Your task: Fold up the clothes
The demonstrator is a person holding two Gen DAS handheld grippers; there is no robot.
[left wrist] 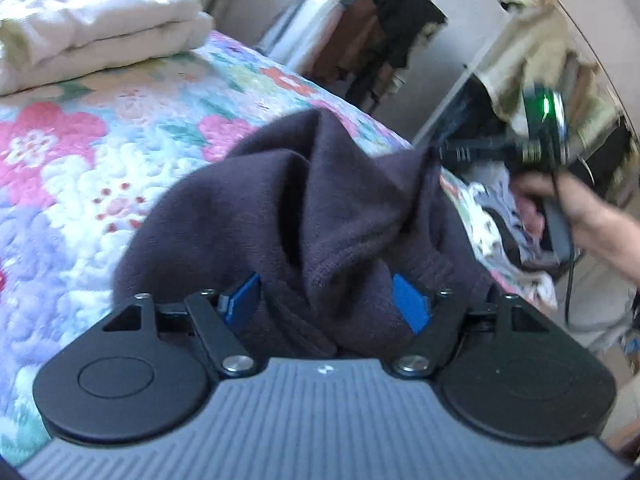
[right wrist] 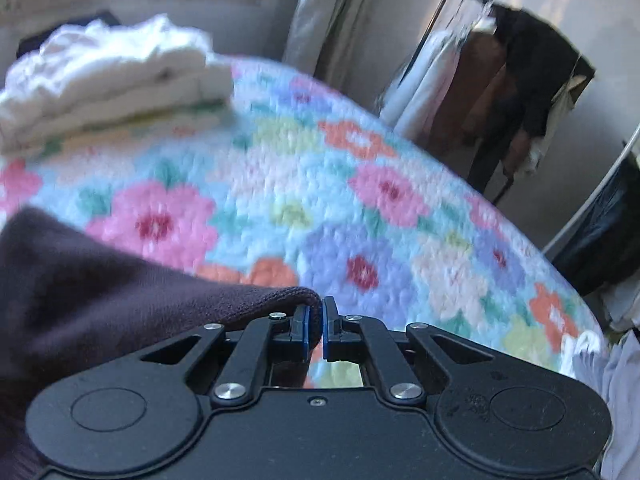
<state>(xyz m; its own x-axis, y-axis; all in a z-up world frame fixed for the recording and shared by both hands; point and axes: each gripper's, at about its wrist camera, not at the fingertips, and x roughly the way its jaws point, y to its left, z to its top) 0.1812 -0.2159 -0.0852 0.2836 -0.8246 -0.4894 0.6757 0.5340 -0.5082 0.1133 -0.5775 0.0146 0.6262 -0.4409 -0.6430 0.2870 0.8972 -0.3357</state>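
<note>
Bunching up at the centre of the left wrist view, the dark purple sweater (left wrist: 320, 216) rises in folds off the floral quilt (left wrist: 80, 184) of the bed, its cloth lying between the spread blue fingers of the left claw (left wrist: 326, 300); whether they press it cannot be told. In the right wrist view the right claw (right wrist: 315, 328), pressed together, pinches the sweater's ribbed edge, and the cloth runs off to the lower left of that frame. Open quilt fills the frame's middle as far as the bed's right edge. Folded white bedding (left wrist: 92, 20) sits at upper left. No writing is readable
</note>
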